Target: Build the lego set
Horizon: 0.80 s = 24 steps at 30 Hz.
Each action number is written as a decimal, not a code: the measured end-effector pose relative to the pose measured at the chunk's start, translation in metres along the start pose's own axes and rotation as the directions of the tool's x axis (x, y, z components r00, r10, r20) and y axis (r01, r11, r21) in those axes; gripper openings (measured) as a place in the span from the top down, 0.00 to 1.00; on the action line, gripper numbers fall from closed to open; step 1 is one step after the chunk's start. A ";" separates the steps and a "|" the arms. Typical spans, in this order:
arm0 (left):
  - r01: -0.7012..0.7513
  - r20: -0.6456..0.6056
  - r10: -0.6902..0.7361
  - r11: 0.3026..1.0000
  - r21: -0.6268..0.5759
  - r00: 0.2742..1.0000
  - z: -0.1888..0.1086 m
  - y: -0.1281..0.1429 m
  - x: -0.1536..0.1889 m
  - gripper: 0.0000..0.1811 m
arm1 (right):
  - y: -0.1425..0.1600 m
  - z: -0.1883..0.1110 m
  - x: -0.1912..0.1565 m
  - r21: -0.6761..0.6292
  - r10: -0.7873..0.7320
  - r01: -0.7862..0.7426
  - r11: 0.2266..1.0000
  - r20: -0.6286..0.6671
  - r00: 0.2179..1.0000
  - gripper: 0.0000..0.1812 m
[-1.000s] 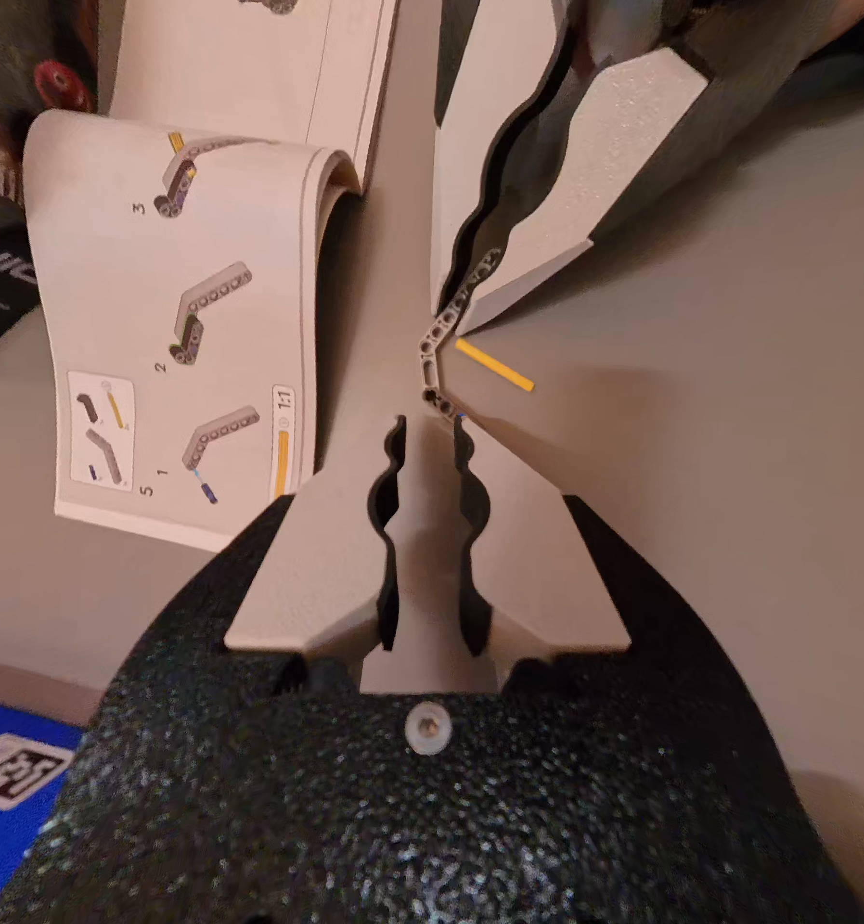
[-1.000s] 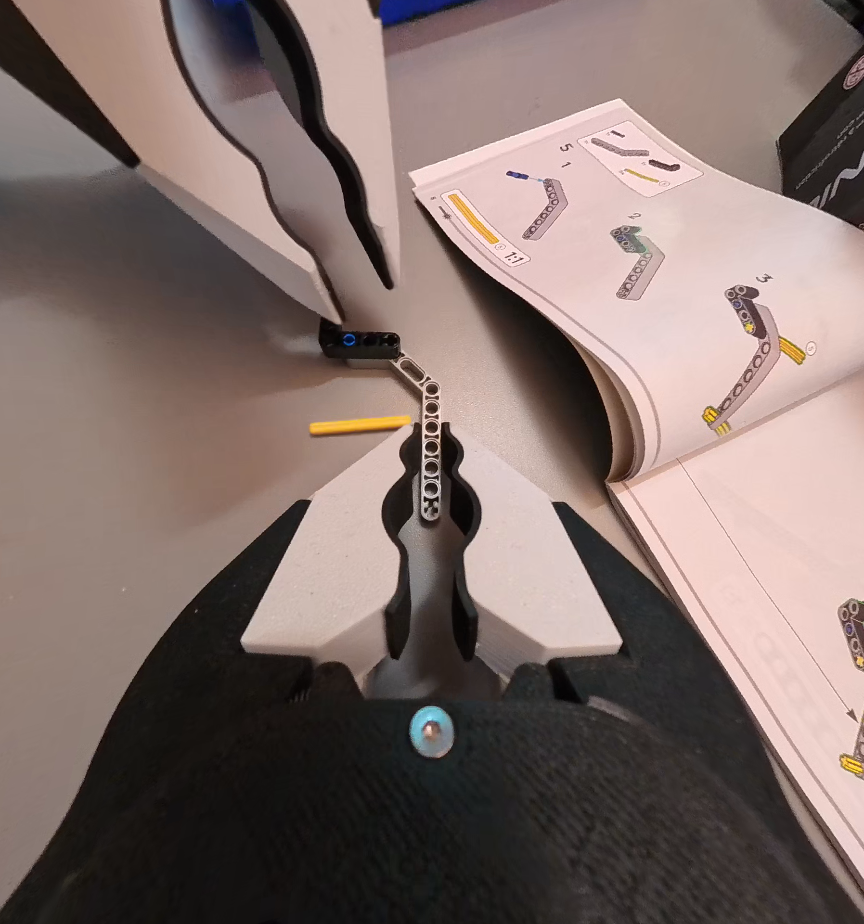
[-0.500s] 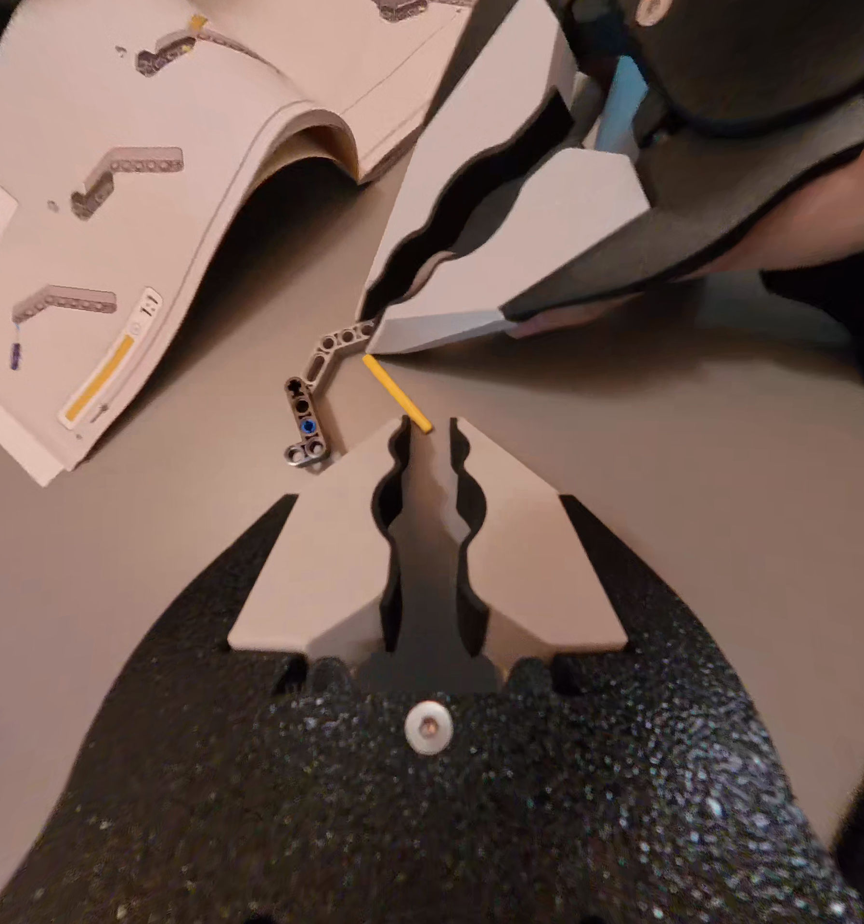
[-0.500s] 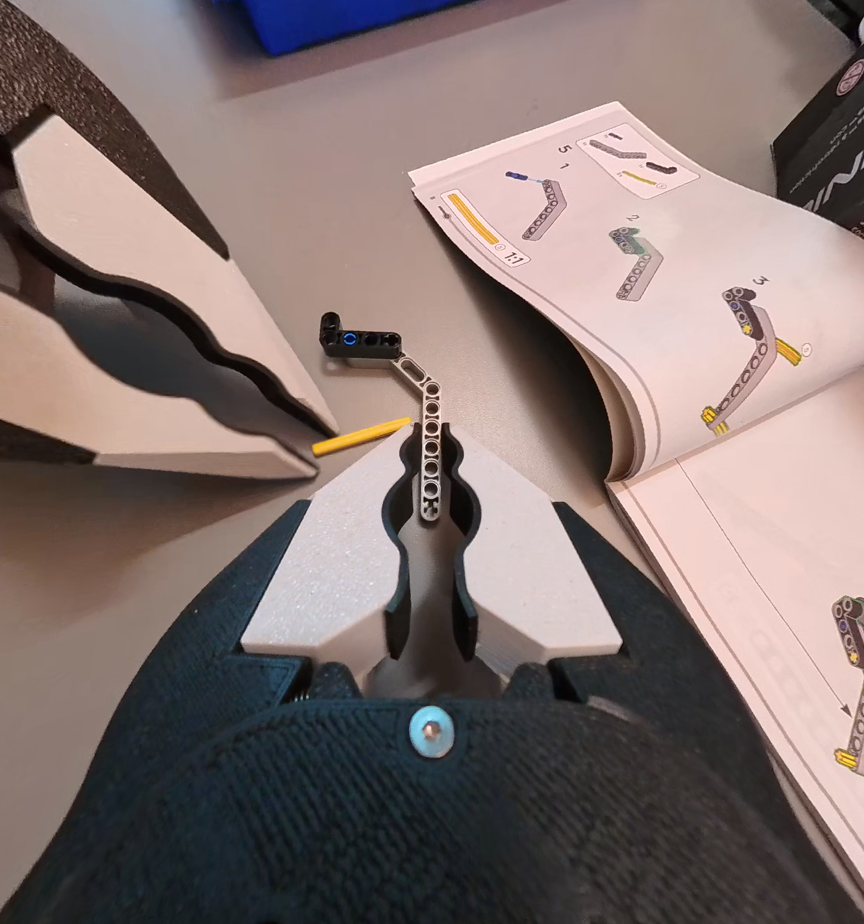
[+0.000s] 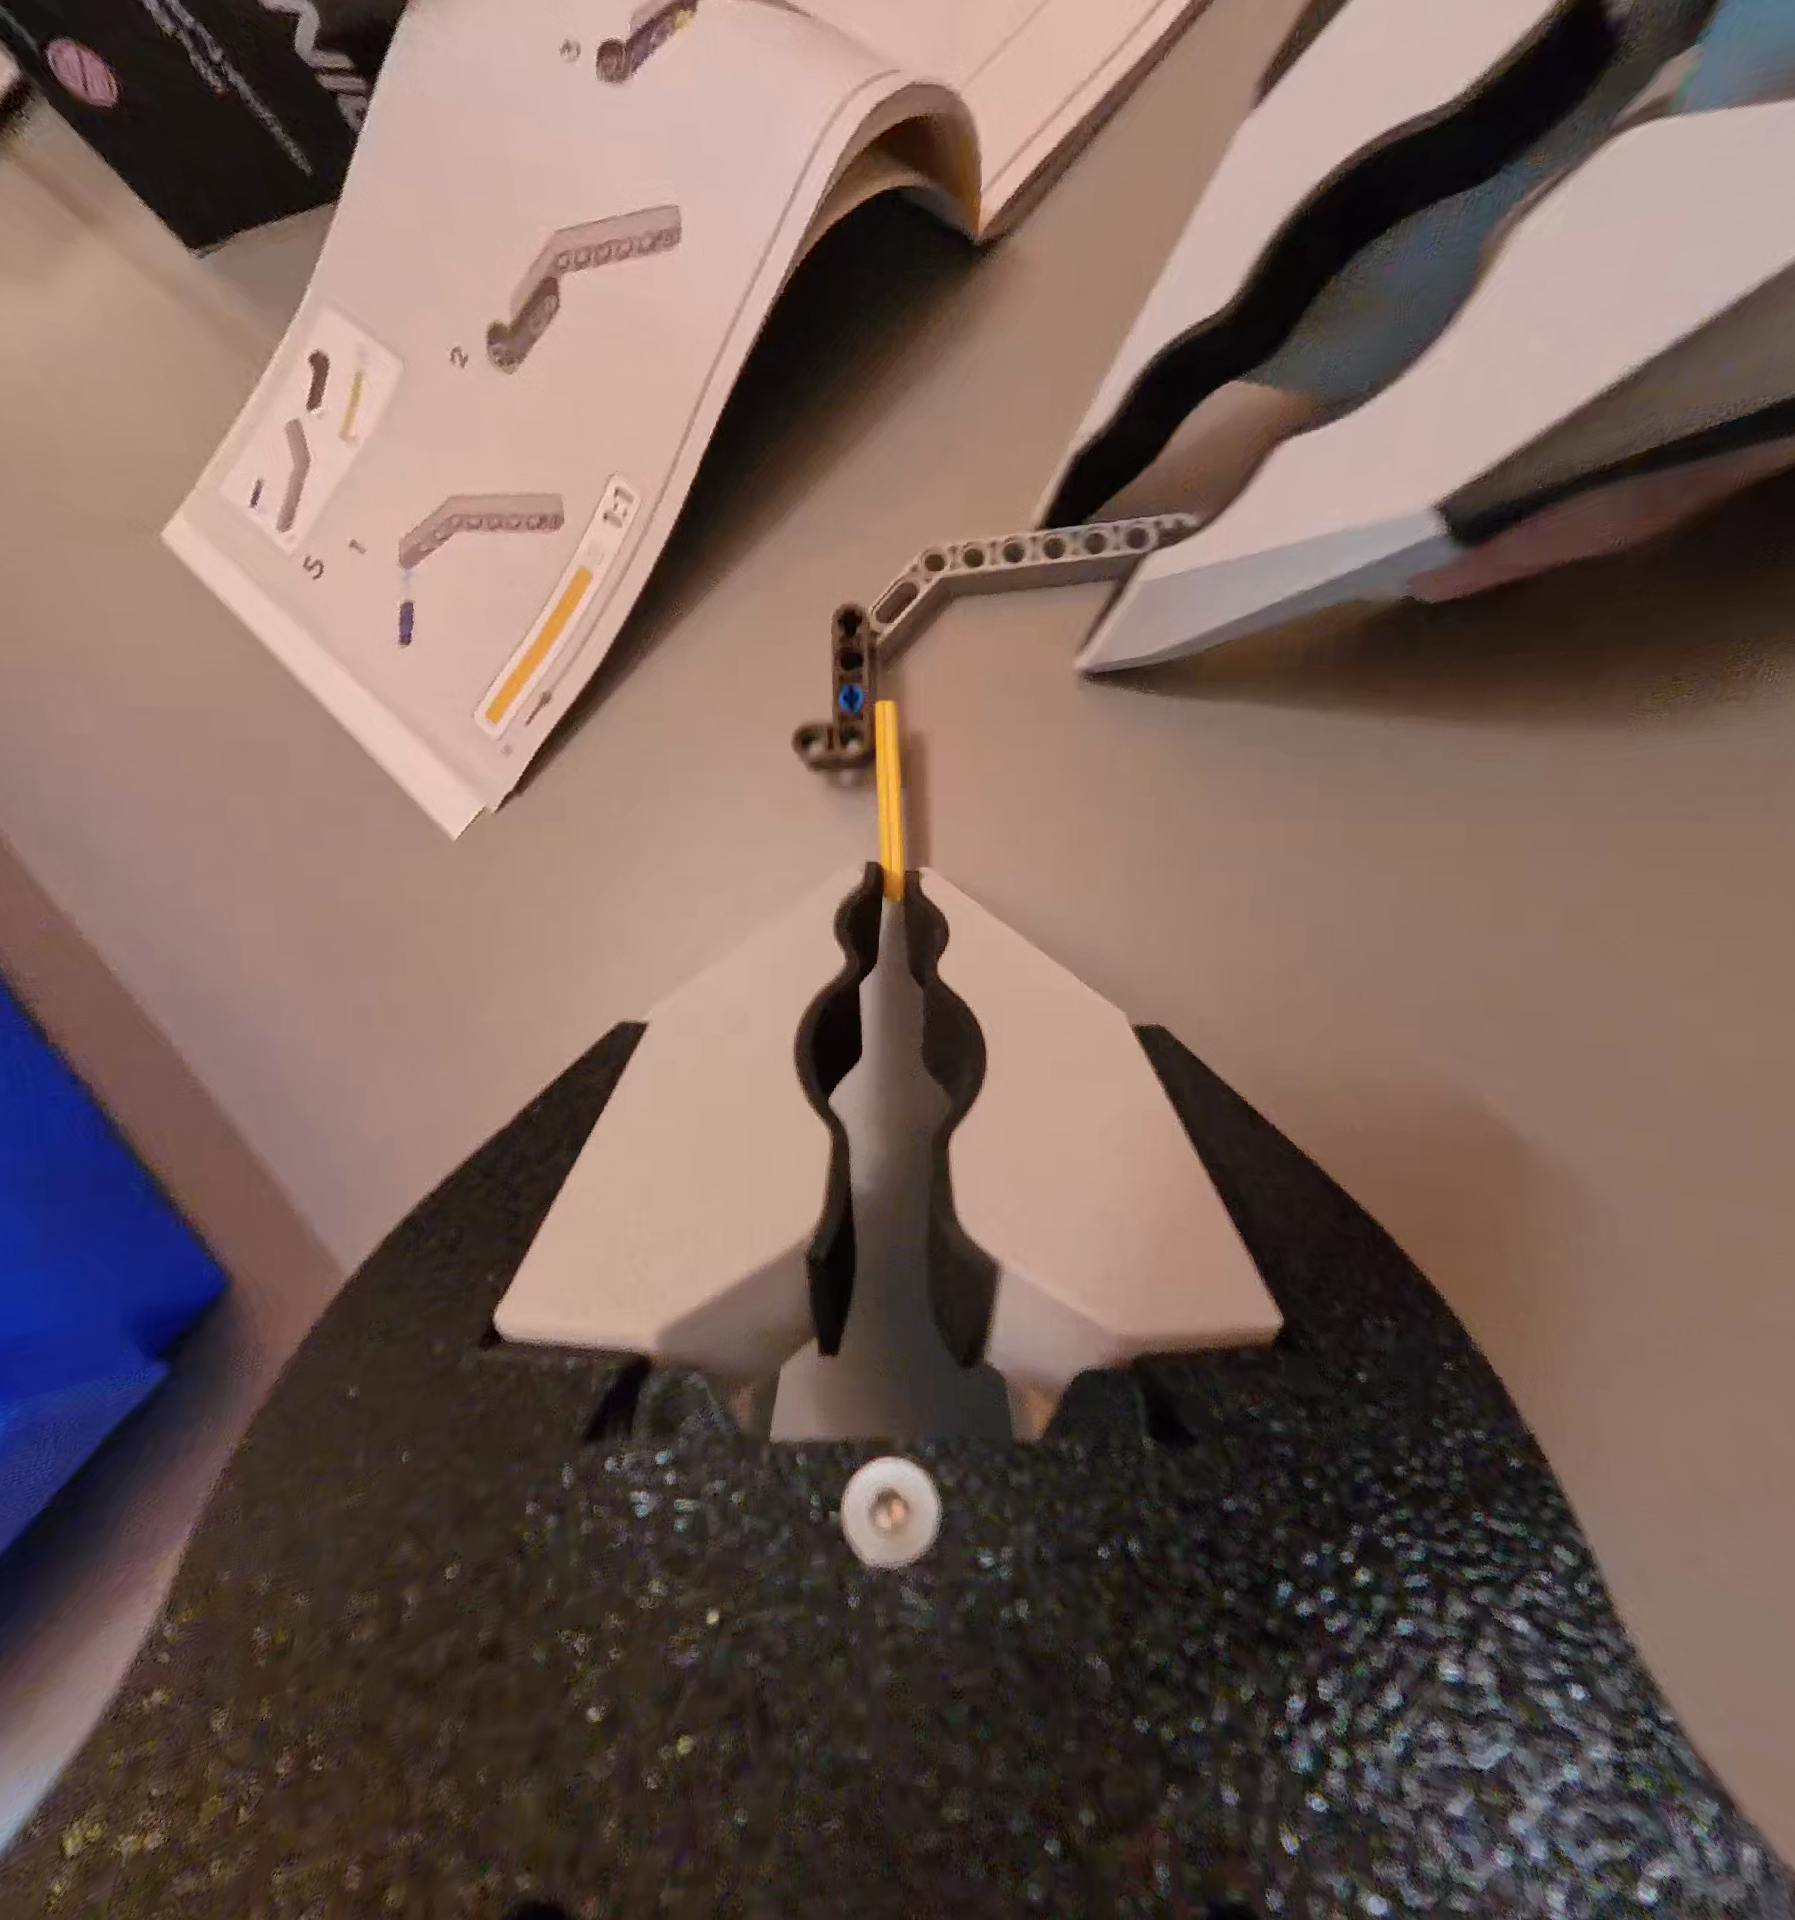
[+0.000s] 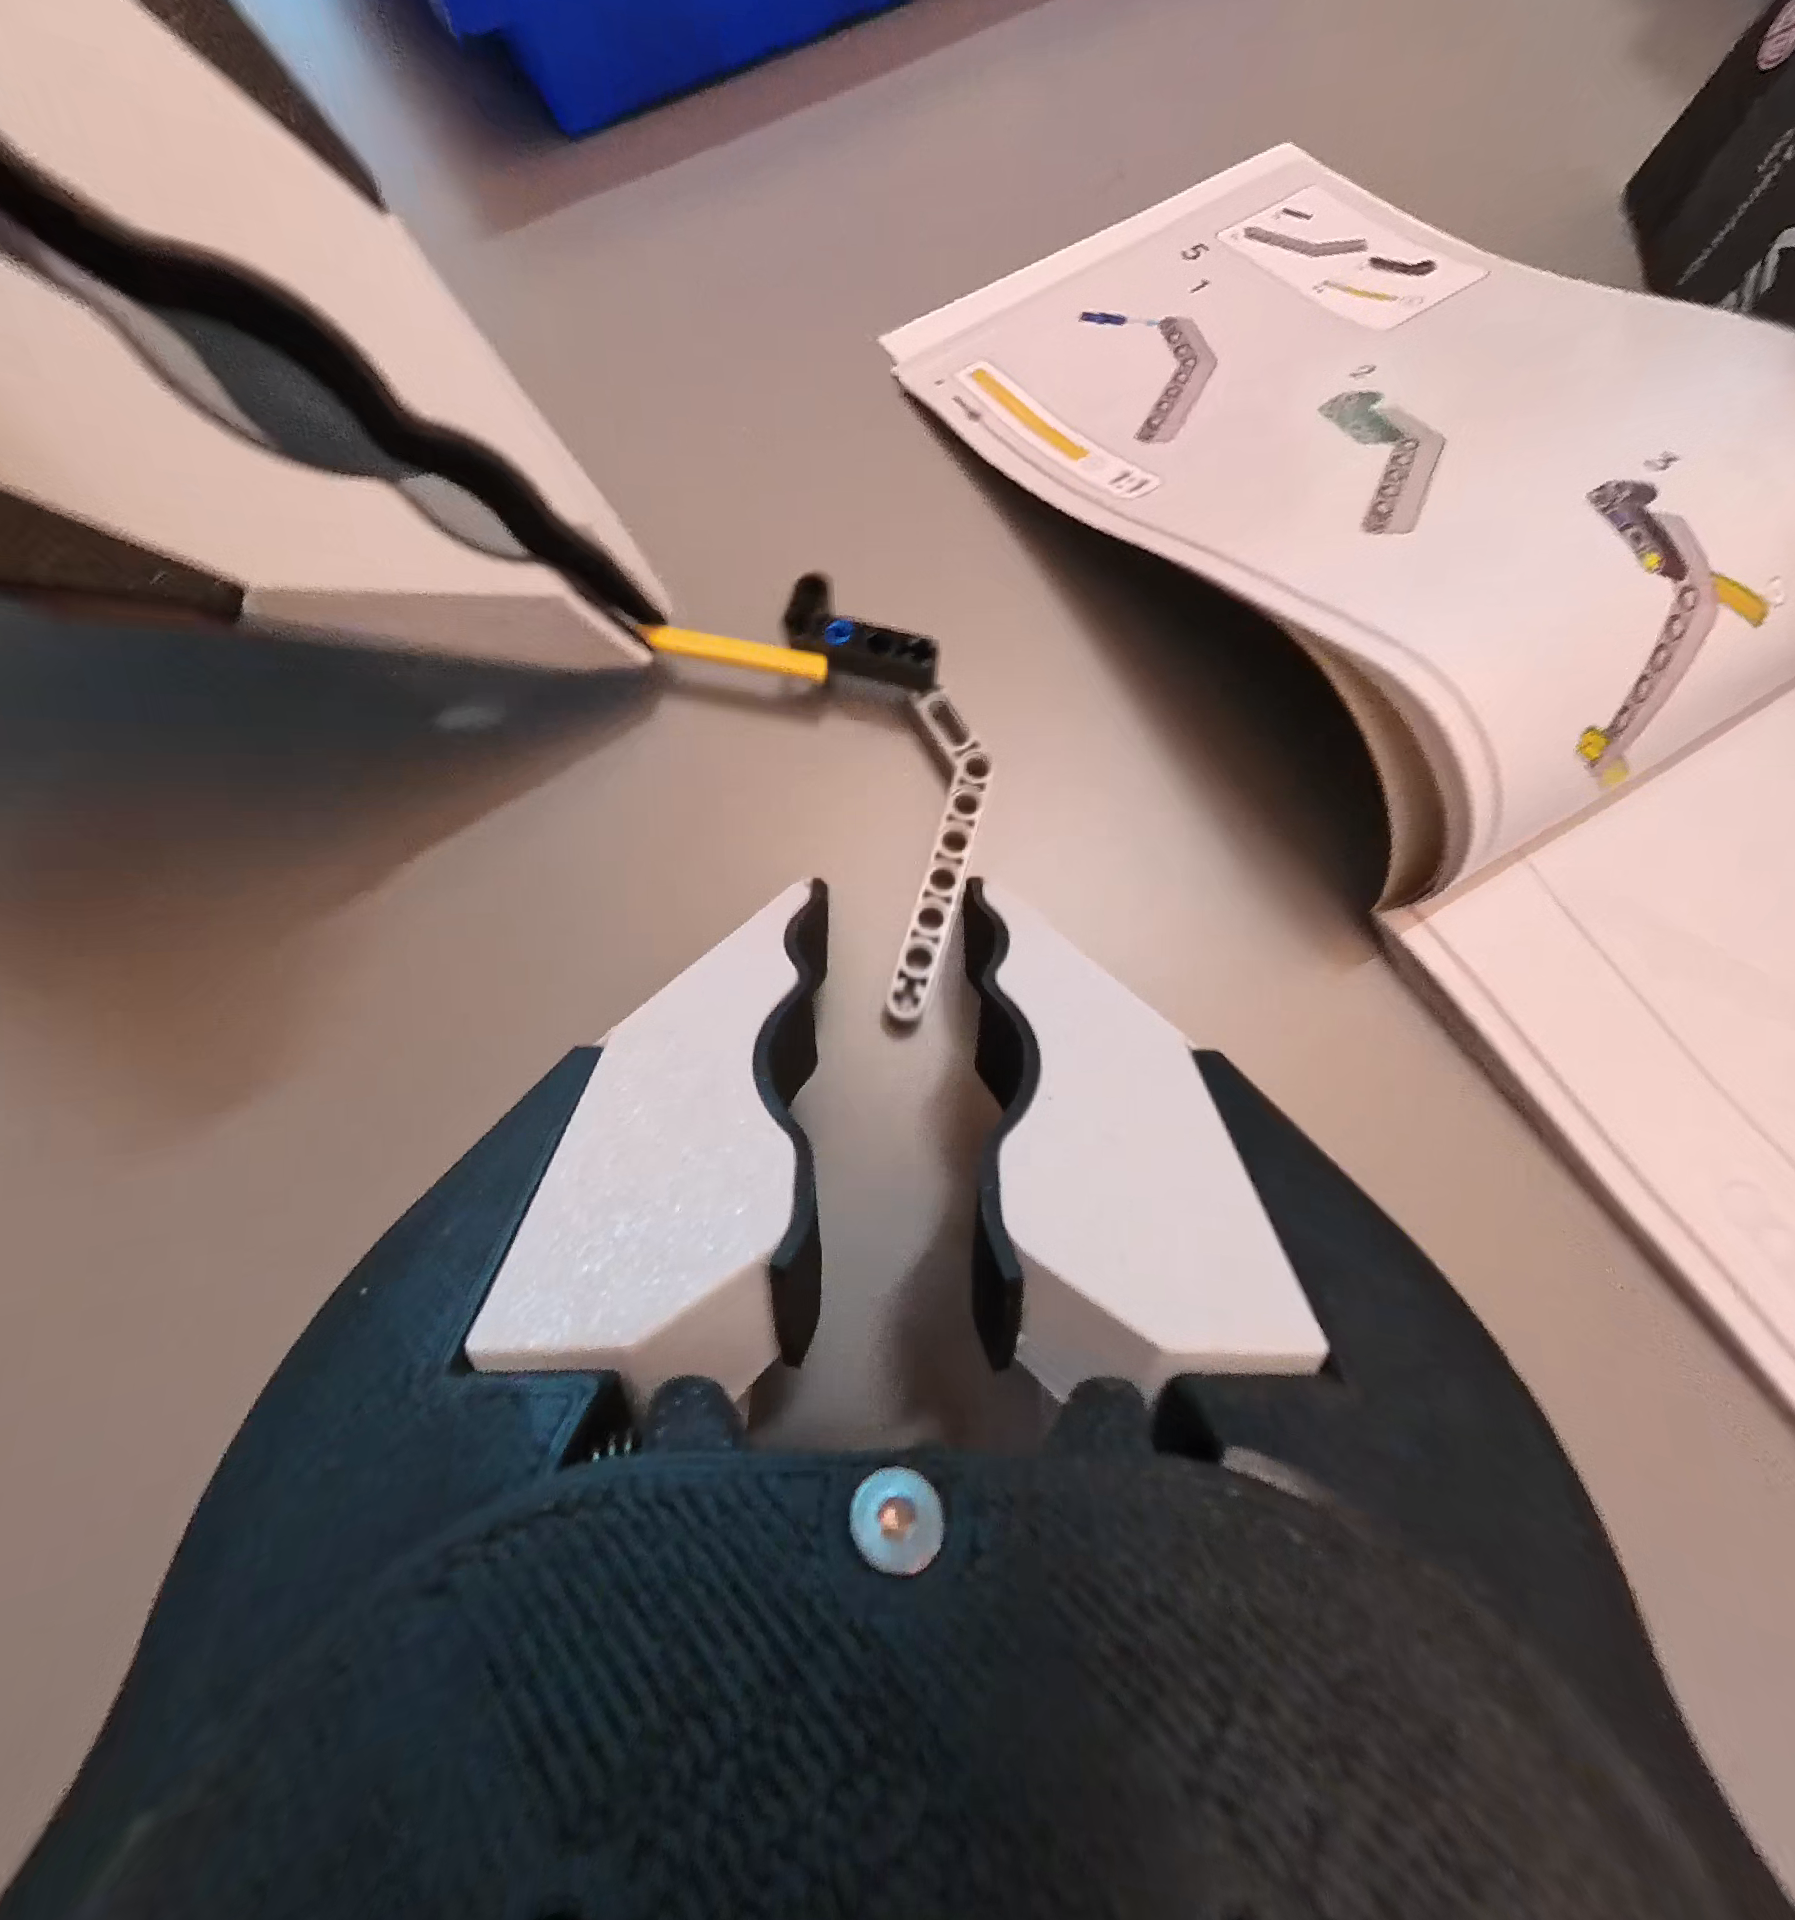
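Left claw (image 5: pixel 891 883): now pinching the yellow rod (image 5: pixel 888 795), lifted since before, tip touching the black piece (image 5: pixel 848 675).
Right claw (image 6: pixel 895 896): now spreading apart, releasing the grey beam (image 6: pixel 940 862).
Booklet (image 6: pixel 1392 499): lying beside the beam.

Hobby or office desk, grey tabletop (image 5: pixel 1392 987), open instruction booklet (image 6: pixel 1495 540), blue bin (image 5: pixel 31 1247)

Yellow axle (image 5: pixel 888 795) points at black piece (image 5: pixel 847 681) joined to grey bent beam (image 5: pixel 1018 551).
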State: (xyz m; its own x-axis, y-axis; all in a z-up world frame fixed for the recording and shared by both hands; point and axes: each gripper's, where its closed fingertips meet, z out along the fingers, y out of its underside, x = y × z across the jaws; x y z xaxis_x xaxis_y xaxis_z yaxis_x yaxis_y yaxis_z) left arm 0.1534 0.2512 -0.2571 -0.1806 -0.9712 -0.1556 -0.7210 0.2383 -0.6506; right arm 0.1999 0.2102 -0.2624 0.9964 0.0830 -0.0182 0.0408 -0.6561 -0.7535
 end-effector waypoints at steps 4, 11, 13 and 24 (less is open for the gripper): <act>0.022 -0.036 -0.022 1.000 0.012 0.999 0.000 0.009 0.000 1.00 | 0.009 -0.010 -0.016 -0.001 -0.006 0.006 1.000 0.013 1.000 0.86; -0.011 -0.071 0.013 0.999 0.040 0.997 -0.004 0.006 -0.002 1.00 | 0.013 -0.018 -0.042 -0.026 -0.007 0.011 1.000 0.145 0.989 0.88; -0.058 -0.099 0.064 0.996 0.062 0.993 -0.011 0.002 -0.001 1.00 | 0.002 -0.023 -0.035 0.012 -0.040 0.039 0.999 0.105 0.994 0.87; -0.421 -0.200 0.450 0.891 0.172 0.870 -0.022 -0.031 -0.005 0.99 | -0.059 -0.023 -0.028 0.336 -0.605 0.563 0.755 0.026 0.796 0.92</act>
State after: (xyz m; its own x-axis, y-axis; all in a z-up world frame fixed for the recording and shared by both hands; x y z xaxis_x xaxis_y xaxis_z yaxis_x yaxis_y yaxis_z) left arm 0.1616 0.2488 -0.2198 -0.6158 -0.7367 -0.2793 -0.4509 0.6202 -0.6419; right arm 0.1711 0.2295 -0.2026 0.7664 0.4824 0.4242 0.5668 -0.1971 -0.8000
